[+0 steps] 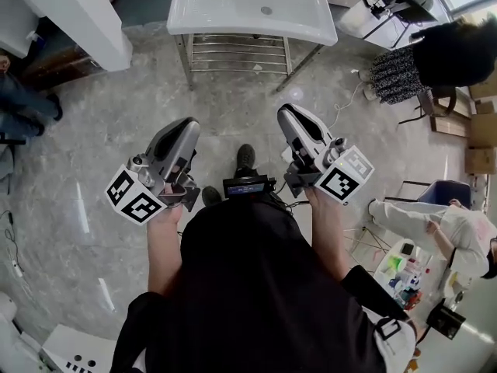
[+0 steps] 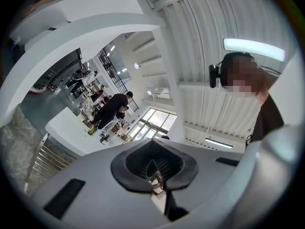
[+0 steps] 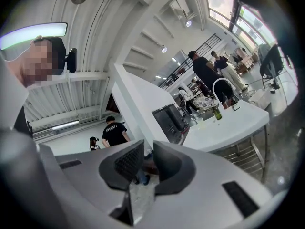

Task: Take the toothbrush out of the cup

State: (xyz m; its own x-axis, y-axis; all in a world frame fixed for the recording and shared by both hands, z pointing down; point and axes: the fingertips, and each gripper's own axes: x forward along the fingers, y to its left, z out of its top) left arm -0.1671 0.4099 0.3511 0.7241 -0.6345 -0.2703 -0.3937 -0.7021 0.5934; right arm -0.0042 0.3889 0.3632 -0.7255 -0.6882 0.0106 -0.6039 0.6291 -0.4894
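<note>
I cannot make out a toothbrush or a cup in any view. In the head view both grippers are held at waist height over the stone floor, pointing toward a white washbasin table [image 1: 252,10]. My left gripper [image 1: 186,125] is shut; in the left gripper view its black pads [image 2: 138,173] meet with nothing between them. My right gripper [image 1: 289,112] is open; in the right gripper view its pads [image 3: 125,165] stand a narrow gap apart and are empty. Ahead in that view, the white counter [image 3: 228,125] carries a curved tap [image 3: 220,86] and a green bottle [image 3: 217,112].
A metal rack [image 1: 237,53] sits under the basin table. A white cabinet [image 1: 78,14] stands at the far left. People are at the right [image 1: 435,57] and lower right [image 1: 435,224], near cardboard boxes [image 1: 481,130] and a blue bin [image 1: 443,193].
</note>
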